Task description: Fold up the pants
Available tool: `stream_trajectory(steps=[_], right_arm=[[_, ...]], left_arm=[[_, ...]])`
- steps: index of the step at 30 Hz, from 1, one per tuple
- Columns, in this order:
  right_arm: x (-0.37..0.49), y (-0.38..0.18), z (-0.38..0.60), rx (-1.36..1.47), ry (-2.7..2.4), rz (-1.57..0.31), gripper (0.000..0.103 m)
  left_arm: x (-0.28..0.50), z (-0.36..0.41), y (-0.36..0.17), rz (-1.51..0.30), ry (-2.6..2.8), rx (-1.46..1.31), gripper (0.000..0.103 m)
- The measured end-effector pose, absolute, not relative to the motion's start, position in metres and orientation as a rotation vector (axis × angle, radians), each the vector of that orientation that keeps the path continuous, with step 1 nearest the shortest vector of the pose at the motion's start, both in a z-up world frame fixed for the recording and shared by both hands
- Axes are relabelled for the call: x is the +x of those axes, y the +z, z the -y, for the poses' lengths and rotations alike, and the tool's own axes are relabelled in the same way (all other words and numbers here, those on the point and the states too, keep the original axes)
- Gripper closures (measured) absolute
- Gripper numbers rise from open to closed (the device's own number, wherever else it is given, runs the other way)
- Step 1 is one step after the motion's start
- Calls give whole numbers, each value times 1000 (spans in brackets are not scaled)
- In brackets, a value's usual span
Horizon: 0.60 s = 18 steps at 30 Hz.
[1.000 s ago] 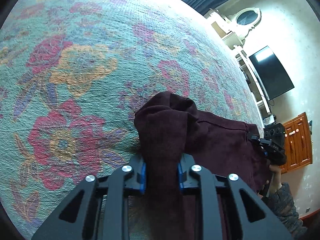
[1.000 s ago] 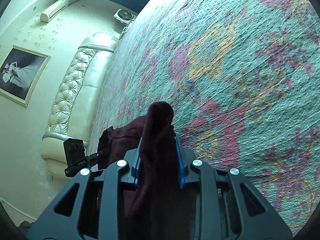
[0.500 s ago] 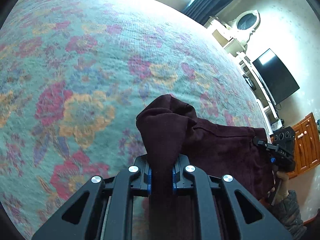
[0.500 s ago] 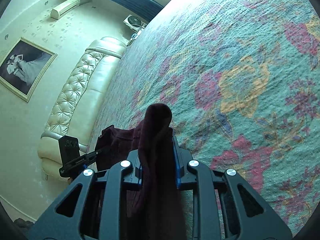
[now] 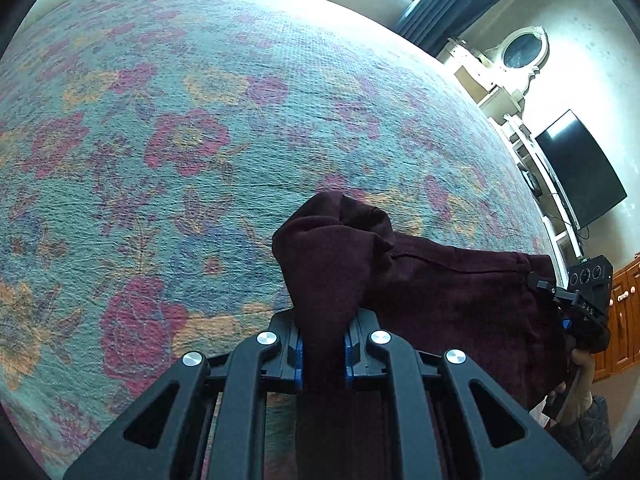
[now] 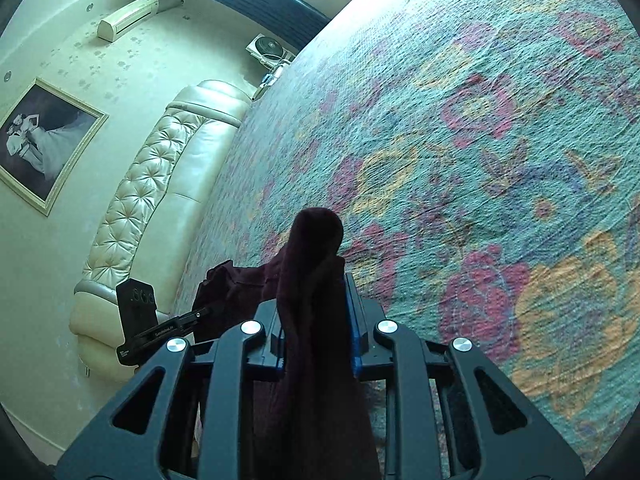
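- pants [image 5: 460, 300]: dark maroon, held up off the floral bedspread [image 5: 200, 140], stretched between both tools; one bunched end sticks out past each tool's tips.
- left tool [image 5: 322, 354]: closed down on a fold of the pants, cloth fills the gap between the blue pads.
- right tool [image 6: 316, 328]: same, clamped on the other bunched end [image 6: 316, 240].
- left view only: hem seam running off to the right tool [image 5: 588, 300], hand under it, TV [image 5: 576, 168], oval mirror [image 5: 524, 46].
- right view only: left tool [image 6: 148, 320] side-on, tufted cream headboard [image 6: 152, 200], framed picture [image 6: 44, 144], wall AC unit [image 6: 128, 18].
- vs 1.0 s ago: left tool pinched tighter on the cloth; both tools lifted, more bedspread ahead of them.
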State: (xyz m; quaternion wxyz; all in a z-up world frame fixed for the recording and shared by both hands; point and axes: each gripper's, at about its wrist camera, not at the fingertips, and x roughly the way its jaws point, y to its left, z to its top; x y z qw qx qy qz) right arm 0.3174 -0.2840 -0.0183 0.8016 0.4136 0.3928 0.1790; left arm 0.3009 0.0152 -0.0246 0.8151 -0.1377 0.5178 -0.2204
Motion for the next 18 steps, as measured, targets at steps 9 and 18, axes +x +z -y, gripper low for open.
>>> stream_trajectory(steps=[9,18], right_arm=[[325,-42,290,950,362,-879,81],[320,-55,296,991,365,-872,81]], left_arm=[[307,-25,-43,-1135,-492,-355,87],[307,-31,-46,-1129,-510,-378,85]])
